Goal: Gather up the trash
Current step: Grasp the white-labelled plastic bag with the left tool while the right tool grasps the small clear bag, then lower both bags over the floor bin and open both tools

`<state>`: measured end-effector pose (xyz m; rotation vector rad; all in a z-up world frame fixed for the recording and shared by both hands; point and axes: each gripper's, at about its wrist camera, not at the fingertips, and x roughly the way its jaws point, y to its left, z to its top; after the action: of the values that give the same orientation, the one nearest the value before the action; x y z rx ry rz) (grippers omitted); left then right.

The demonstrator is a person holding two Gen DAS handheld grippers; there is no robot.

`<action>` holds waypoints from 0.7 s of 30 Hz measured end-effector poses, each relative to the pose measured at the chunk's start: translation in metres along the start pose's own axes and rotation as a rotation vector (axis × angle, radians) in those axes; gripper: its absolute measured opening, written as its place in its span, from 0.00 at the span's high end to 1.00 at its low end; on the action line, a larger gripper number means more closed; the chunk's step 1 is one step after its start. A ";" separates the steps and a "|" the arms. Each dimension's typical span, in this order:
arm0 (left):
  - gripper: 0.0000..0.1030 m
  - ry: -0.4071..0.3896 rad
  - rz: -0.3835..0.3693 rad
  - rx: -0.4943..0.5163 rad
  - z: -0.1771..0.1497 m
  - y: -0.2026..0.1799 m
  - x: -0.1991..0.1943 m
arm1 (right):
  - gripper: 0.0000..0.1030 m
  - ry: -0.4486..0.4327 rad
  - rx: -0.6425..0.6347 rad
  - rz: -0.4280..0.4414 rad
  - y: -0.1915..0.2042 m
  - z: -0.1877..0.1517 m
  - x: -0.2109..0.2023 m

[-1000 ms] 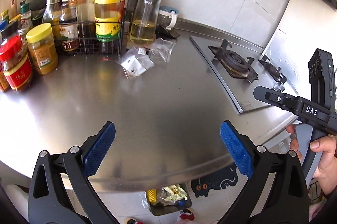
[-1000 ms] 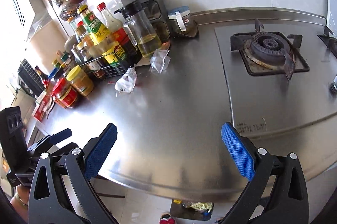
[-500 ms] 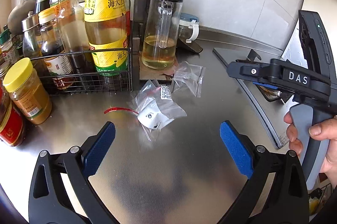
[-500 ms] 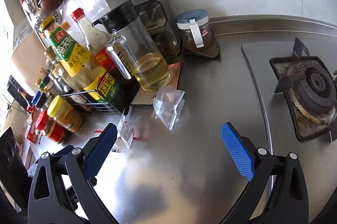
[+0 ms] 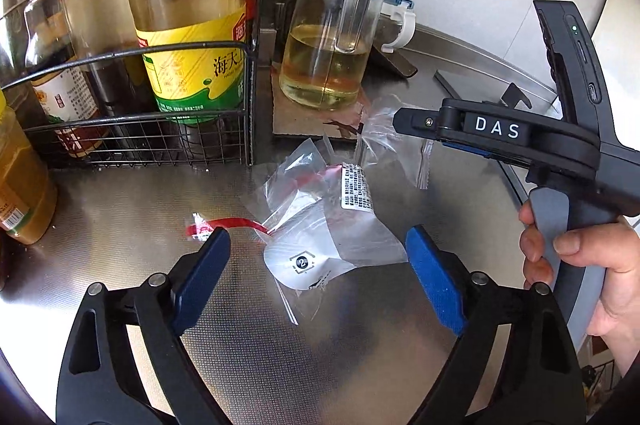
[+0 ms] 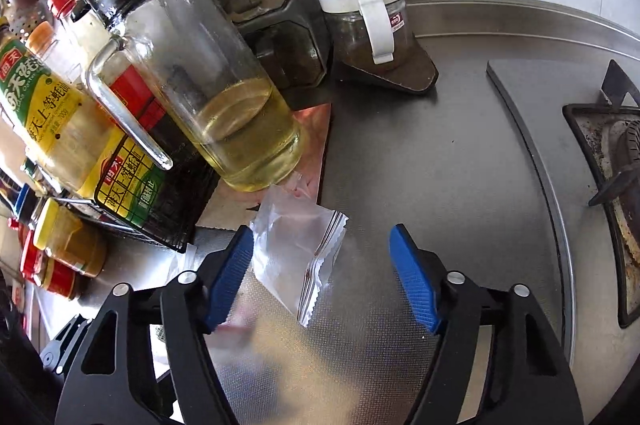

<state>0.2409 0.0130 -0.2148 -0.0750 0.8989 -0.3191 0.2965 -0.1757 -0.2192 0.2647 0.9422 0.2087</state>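
Note:
Two pieces of clear plastic trash lie on the steel counter. A crumpled clear bag with a white label and a red strip (image 5: 320, 225) lies between the open fingers of my left gripper (image 5: 316, 273), low over the counter. A smaller clear packet with serrated ends (image 6: 296, 257) lies between the open fingers of my right gripper (image 6: 322, 277), nearer its left pad; it also shows in the left wrist view (image 5: 392, 145). The right gripper's body (image 5: 520, 137) shows in the left wrist view, just over that packet. Both grippers are empty.
A glass oil jug (image 6: 192, 73) stands on a cardboard mat (image 5: 312, 121) just behind the trash. A wire rack of sauce bottles (image 5: 160, 105) and jars are at left. A small lidded jar (image 6: 364, 21) is at the wall, and a gas hob (image 6: 600, 165) at right.
Both grippers have moved forward and down across the counter toward the jug. Each now has a piece of plastic trash between its open fingers.

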 end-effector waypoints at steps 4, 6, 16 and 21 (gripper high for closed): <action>0.49 0.020 -0.014 0.004 -0.002 -0.002 0.007 | 0.63 0.019 -0.012 0.044 0.001 0.001 0.007; 0.53 0.018 -0.020 0.010 -0.003 -0.004 0.007 | 0.72 0.031 -0.039 0.049 0.006 0.000 0.007; 1.00 -0.004 -0.004 0.101 -0.008 -0.031 -0.002 | 0.79 0.026 -0.081 0.050 0.007 -0.022 -0.021; 1.00 -0.024 -0.021 0.104 -0.013 -0.043 -0.009 | 0.79 0.015 -0.086 0.037 -0.003 -0.035 -0.040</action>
<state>0.2150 -0.0240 -0.2081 0.0074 0.8568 -0.3832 0.2453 -0.1852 -0.2089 0.2009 0.9416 0.2847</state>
